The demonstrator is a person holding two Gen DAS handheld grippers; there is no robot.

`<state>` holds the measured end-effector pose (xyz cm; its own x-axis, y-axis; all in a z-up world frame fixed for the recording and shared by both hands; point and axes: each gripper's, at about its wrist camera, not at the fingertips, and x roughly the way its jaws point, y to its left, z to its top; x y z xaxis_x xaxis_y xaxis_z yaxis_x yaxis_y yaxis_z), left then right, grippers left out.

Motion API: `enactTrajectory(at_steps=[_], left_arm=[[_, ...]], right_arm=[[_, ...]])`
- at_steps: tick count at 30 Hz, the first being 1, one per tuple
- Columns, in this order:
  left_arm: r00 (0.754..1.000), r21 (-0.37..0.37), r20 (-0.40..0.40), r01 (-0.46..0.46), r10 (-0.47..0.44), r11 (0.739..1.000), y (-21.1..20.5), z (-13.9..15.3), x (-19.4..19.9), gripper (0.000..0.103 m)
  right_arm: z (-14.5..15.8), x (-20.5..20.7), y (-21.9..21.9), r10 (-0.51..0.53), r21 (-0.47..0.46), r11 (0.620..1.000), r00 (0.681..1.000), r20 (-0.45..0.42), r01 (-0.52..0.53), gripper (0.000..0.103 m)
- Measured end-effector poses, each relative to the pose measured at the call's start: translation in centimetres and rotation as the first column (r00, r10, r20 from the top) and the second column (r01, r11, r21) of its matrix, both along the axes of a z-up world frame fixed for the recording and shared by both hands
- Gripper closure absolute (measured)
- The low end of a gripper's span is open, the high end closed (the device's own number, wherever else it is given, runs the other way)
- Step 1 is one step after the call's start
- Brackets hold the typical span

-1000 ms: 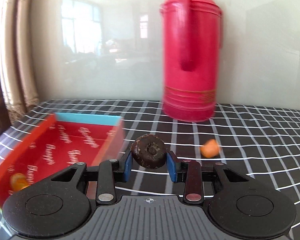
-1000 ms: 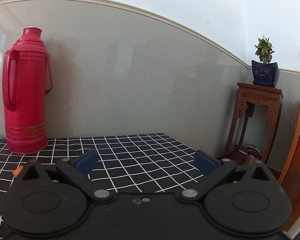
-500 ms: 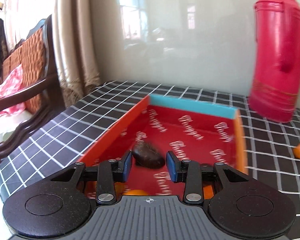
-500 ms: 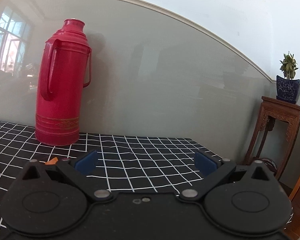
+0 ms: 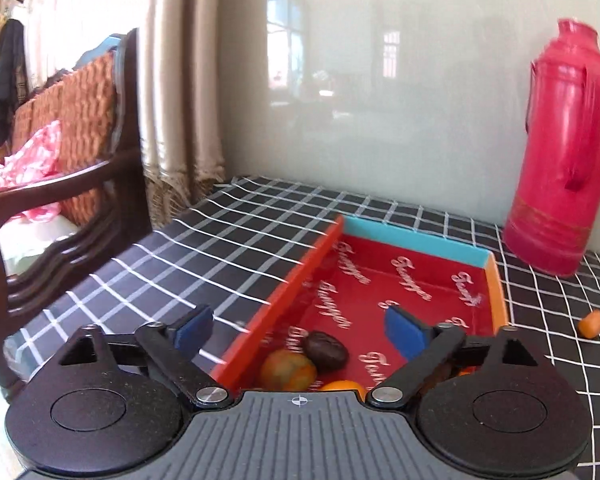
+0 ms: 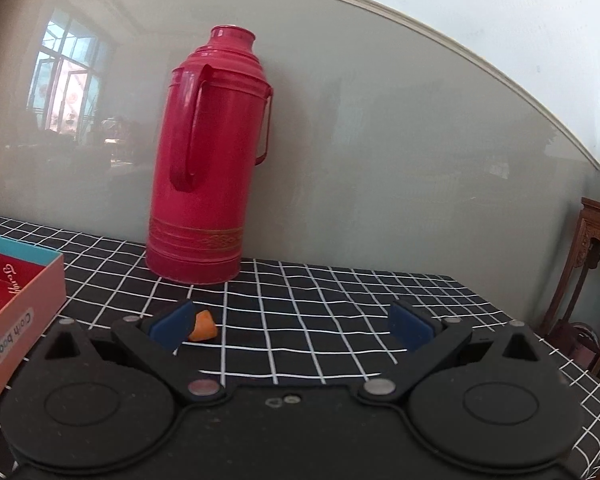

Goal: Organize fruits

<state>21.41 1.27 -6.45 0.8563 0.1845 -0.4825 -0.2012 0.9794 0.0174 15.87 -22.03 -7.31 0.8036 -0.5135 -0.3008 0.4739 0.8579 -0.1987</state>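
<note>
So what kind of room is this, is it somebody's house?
Probably yes, a living room at home. There's a table with a checked cloth, a big red thermos against the wall, a wooden chair by the curtains, and coats hanging up.

Left claw [image 5: 300,330] jaws just opened wide, nothing gripped, right claw [image 6: 290,324] spread wide, empty
</note>
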Motion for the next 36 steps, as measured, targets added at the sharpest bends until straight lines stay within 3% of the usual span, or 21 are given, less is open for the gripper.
enactTrajectory(at_steps=[7,10,14,23,25,27,29,30,31,36], left_arm=[[0.995,0.086,0.053,-0.090,0.085,0.992,3.6,-0.6,-2.9,0.001],[0.990,0.057,0.052,-0.137,0.134,0.989,5.3,-0.9,-3.1,0.001],[0.980,0.031,0.047,-0.195,0.194,0.980,7.3,-1.2,-2.8,0.000],[0.963,-0.009,0.051,-0.265,0.265,0.964,10.0,-1.8,-3.1,0.000],[0.961,-0.011,0.045,-0.273,0.273,0.962,10.4,-1.9,-3.1,0.000],[0.959,-0.014,0.041,-0.280,0.281,0.960,10.7,-2.0,-3.1,0.000],[0.957,-0.015,0.037,-0.287,0.288,0.958,11.0,-2.1,-3.1,0.000],[0.956,-0.015,0.035,-0.291,0.291,0.957,11.2,-2.1,-3.0,0.000],[0.955,-0.017,0.032,-0.294,0.294,0.956,11.3,-2.1,-3.0,0.000],[0.954,-0.039,0.015,-0.297,0.298,0.954,11.6,-2.3,-3.0,0.000]], right_arm=[[-1.0,3.3,0.6,0.091,0.075,0.993,0.993,-0.072,-0.086,0.008],[-1.9,4.7,0.7,0.101,0.095,0.991,0.989,-0.106,-0.091,0.010],[-2.9,7.3,0.2,0.134,0.149,0.983,0.977,-0.168,-0.110,0.029],[-4.6,10.9,-1.1,0.133,0.192,0.978,0.960,-0.245,-0.086,0.031],[-4.9,11.7,-1.4,0.135,0.199,0.976,0.957,-0.258,-0.084,0.038],[-5.3,12.5,-2.0,0.142,0.228,0.970,0.952,-0.272,-0.080,0.055],[-5.3,12.5,-2.6,0.143,0.271,0.960,0.957,-0.254,-0.071,0.063],[-5.3,12.5,-2.7,0.142,0.282,0.957,0.958,-0.247,-0.069,0.078],[-5.3,12.4,-2.6,0.155,0.293,0.953,0.958,-0.243,-0.080,0.084],[-5.2,12.1,-1.7,0.180,0.290,0.951,0.954,-0.238,-0.107,0.084]])
